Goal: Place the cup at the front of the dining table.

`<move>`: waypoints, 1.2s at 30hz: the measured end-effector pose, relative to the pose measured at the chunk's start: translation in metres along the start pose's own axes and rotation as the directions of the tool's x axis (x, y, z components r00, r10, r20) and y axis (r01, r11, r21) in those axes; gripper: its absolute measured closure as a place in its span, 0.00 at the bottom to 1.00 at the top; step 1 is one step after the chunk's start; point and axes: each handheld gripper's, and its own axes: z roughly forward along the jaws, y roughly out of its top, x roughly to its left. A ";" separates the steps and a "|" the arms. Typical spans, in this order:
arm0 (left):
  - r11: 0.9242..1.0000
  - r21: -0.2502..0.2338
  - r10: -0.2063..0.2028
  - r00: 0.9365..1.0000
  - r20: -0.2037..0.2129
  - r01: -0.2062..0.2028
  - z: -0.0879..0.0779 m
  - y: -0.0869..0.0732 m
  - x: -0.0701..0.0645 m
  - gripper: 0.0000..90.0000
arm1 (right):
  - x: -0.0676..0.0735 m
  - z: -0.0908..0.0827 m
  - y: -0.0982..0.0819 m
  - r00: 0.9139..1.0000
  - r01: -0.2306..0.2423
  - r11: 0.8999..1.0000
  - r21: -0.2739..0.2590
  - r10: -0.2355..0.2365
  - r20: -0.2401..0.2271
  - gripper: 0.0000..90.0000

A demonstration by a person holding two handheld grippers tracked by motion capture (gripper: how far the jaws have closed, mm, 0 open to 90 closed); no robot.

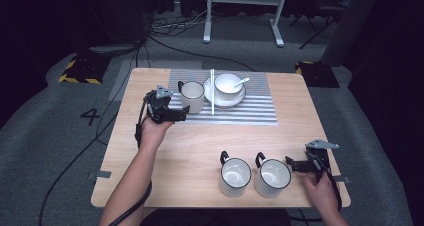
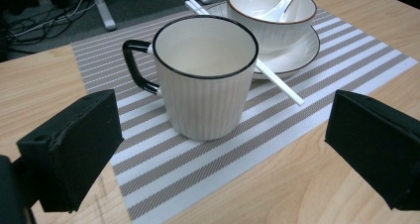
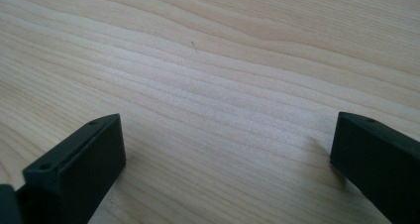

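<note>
Mug (image 2: 205, 78): standing on the placemat (image 2: 317, 92) toward the tabletop's far-left corner, lying dead ahead of the left tool (image 2: 223, 149), which is gaping wide, holding nothing.

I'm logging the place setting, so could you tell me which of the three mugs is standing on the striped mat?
The mug before the left gripper, beside the plate. The other two mugs stand on bare table.

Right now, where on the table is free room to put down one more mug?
Bare wood lies between the striped placemat and the two front mugs, and along the table's left front. The placemat is crowded: mug, chopsticks, bowl on its plate.
</note>
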 end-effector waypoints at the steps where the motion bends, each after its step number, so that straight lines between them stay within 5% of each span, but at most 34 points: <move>1: 1.000 0.000 0.000 1.000 0.000 0.000 0.000 0.000 0.000 0.02 | 0.000 0.000 0.000 1.000 0.000 1.000 0.000 0.000 0.000 0.01; 8: 0.999 0.032 -0.041 0.999 0.005 0.041 -0.018 -0.008 0.001 0.03 | 0.000 0.000 0.000 1.000 0.000 1.000 0.000 0.000 0.000 0.00; 16: 1.000 0.023 -0.016 0.999 0.029 0.016 -0.047 -0.013 -0.014 0.03 | 0.000 0.000 0.000 1.000 0.002 1.000 0.000 -0.002 0.001 0.01; 21: 0.999 0.031 0.043 0.998 0.036 -0.044 -0.066 -0.019 -0.023 0.04 | 0.000 0.000 0.000 1.000 0.001 1.000 0.000 -0.001 0.000 0.01; 36: 0.998 -0.066 0.001 0.994 0.112 0.007 -0.108 -0.054 -0.033 0.05 | 0.000 0.000 0.000 1.000 0.000 1.000 0.000 0.000 0.000 0.01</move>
